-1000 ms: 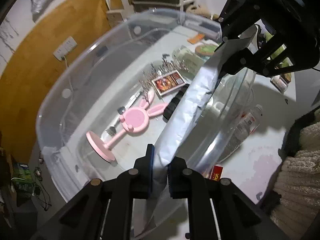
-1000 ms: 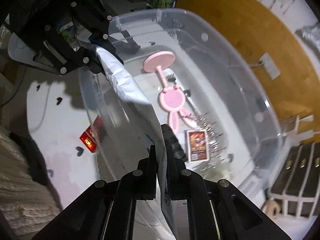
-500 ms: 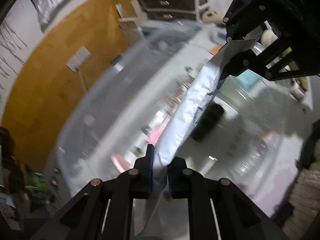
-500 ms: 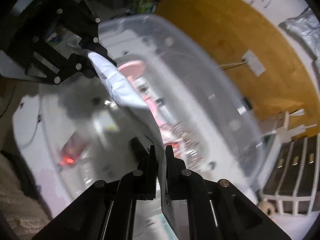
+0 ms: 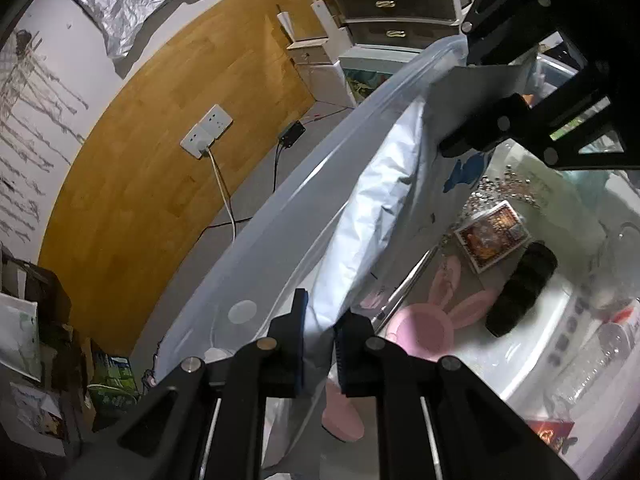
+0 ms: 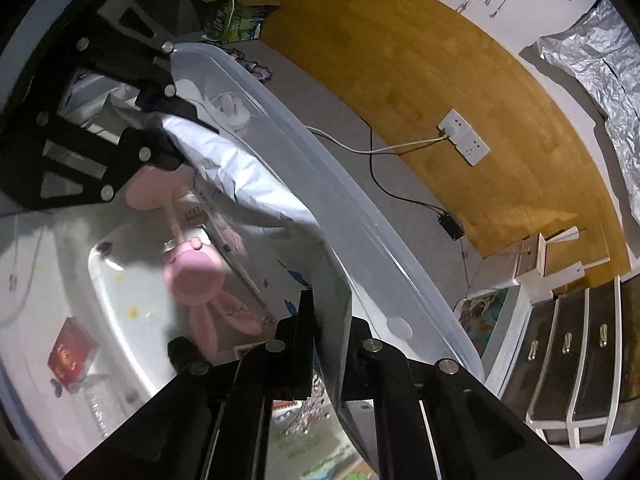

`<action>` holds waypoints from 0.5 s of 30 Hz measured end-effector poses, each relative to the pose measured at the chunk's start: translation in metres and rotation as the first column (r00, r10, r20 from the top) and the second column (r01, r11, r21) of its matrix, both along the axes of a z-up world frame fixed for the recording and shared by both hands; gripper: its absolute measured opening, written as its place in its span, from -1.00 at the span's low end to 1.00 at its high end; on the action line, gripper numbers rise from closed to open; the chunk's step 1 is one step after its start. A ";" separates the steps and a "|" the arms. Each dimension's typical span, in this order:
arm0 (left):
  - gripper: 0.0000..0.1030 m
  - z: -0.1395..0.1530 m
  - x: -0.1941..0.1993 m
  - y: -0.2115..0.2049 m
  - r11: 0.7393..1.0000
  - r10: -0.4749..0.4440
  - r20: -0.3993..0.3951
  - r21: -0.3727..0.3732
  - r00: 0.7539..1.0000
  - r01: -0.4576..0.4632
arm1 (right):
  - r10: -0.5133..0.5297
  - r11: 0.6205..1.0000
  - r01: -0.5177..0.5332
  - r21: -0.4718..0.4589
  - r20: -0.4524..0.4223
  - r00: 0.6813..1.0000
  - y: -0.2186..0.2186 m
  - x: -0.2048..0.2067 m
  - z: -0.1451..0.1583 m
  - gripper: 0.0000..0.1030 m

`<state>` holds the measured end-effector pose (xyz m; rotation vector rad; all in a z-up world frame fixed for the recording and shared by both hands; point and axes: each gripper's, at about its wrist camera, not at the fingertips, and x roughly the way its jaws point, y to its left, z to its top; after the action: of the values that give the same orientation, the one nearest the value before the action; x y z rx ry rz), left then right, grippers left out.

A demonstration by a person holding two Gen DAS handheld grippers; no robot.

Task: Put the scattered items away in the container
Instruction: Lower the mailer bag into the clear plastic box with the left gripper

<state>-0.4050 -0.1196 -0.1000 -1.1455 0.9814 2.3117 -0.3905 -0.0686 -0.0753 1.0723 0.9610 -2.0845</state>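
Observation:
Both grippers hold one white padded plastic bag (image 5: 372, 216) by opposite ends, inside the clear plastic bin (image 5: 280, 216) along its far wall. My left gripper (image 5: 320, 336) is shut on one end. My right gripper (image 6: 330, 340) is shut on the other end of the bag (image 6: 256, 184). In the bin lie a pink bunny-eared stand (image 5: 424, 324), a card pack (image 5: 492, 236), a black cylinder (image 5: 524, 288) and a heap of small metal pieces (image 5: 500, 188). The stand shows in the right wrist view too (image 6: 196, 276).
A red packet (image 6: 72, 356) and a clear bottle (image 5: 600, 356) lie on the white table outside the bin's near wall. Beyond the bin are grey floor, a wooden wall with sockets (image 5: 206, 132), cables and dark drawers (image 6: 576, 364).
Both grippers carried the bag from over the bin's near rim across to the far wall and lower into the bin. Both stay shut on it.

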 end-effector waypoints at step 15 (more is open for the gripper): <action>-0.76 -0.012 -0.027 -0.005 0.993 0.102 0.099 0.043 0.990 -0.107 | -0.013 0.998 0.018 -0.058 0.086 0.996 -0.002 -0.027 -0.005 -0.84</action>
<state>-0.4323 -0.1246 -0.1116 -1.3045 0.8451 2.3230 -0.4180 -0.0707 -0.0805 1.1325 0.8474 -2.0489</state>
